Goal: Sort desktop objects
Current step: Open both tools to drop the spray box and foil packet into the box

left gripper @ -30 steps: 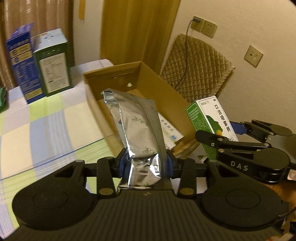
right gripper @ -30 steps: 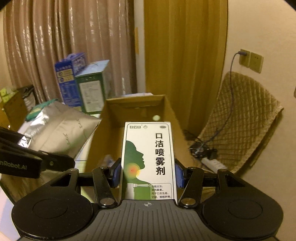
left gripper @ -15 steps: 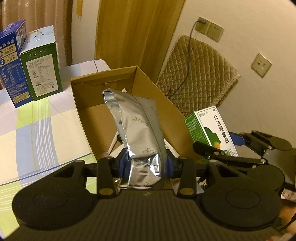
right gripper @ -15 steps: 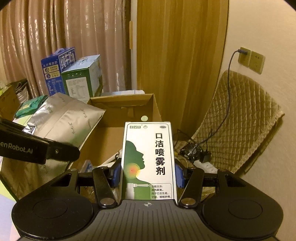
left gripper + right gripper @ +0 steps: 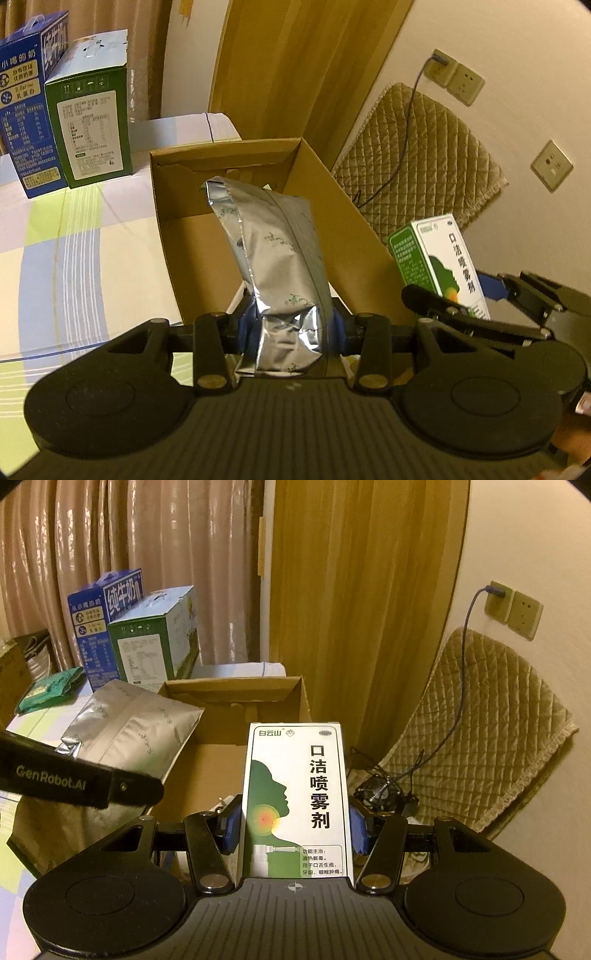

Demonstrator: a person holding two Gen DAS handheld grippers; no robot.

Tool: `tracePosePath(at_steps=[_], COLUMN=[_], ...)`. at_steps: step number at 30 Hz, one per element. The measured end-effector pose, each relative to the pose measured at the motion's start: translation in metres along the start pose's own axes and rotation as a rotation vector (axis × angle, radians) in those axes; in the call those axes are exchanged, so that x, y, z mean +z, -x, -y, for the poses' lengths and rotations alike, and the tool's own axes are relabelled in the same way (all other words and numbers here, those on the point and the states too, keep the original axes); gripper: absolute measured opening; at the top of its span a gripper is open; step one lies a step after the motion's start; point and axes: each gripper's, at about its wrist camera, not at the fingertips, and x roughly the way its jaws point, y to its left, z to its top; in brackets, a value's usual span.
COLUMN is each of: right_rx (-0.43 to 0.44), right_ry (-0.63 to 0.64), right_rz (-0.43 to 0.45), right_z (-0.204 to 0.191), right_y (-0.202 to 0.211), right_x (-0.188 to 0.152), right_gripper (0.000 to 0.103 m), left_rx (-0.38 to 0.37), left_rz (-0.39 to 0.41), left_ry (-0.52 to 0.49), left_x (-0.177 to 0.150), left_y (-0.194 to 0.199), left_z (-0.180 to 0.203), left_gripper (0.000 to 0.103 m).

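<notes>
the left hand-held gripper [image 5: 290, 328] is clenched on the crumpled lower end of a silver foil pouch [image 5: 273, 251]; its blue pads [image 5: 245, 326] press the foil from both sides, and the pouch rises tilted from the jaws, out over the open cardboard box [image 5: 332, 206] beyond it; the right hand-held gripper [image 5: 295, 829] is grasping a white and green spray box [image 5: 295, 797] by its two long edges, upright, printed face toward the camera, with the cardboard box just beyond and to the left of it; in the left wrist view the spray box [image 5: 441, 269] and the right hand-held gripper [image 5: 480, 295] sit to the right of the cardboard box's right wall; in the right wrist view the foil pouch [image 5: 129, 734] and the black body of the left hand-held gripper [image 5: 74, 779] sit to the left, near the box's left wall; the cardboard box stands on a bench covered by a checked cloth [image 5: 74, 251] in pale green, blue and cream; at the far left of the bench a blue milk carton [image 5: 26, 122] and a green carton [image 5: 92, 122] stand upright, touching side by side; a green packet [image 5: 48, 688] lies near them; to the right, a quilted tan cover [image 5: 491, 720] leans at the wall, a cable [image 5: 465, 686] running up to a wall socket [image 5: 498, 600]; curtains [image 5: 147, 554] hang behind
</notes>
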Motion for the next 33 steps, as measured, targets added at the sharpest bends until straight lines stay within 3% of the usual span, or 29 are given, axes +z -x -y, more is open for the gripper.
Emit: tracePosePath(at_steps=[2, 4, 18, 25, 33], right_rx=[-0.002, -0.003, 0.04, 0.122, 0.108], right_ry=[-0.006, -0.009, -0.022, -0.024, -0.073], right_rz=[-0.005, -0.013, -0.035, -0.046, 0.017], right_z=[0.0, 0.0, -0.007, -0.013, -0.003], right_y=[-0.004, -0.008, -0.014, -0.026, -0.002], right_x=[0.0, -0.001, -0.006, 0.009, 0.011], right_gripper=[0.052, 0.053, 0.053, 0.054, 0.075], left_rx=[0.0, 0.01, 0.066, 0.092, 0.133], left_rz=[-0.001, 0.001, 0.068, 0.119, 0.156], left_ry=[0.025, 0.026, -0.03, -0.055, -0.061], left_x=[0.003, 0.004, -0.013, -0.018, -0.037], left_y=[-0.005, -0.008, 0.023, 0.044, 0.061], left_z=[-0.003, -0.004, -0.016, -0.024, -0.038], left_gripper=[0.038, 0.046, 0.047, 0.068, 0.086])
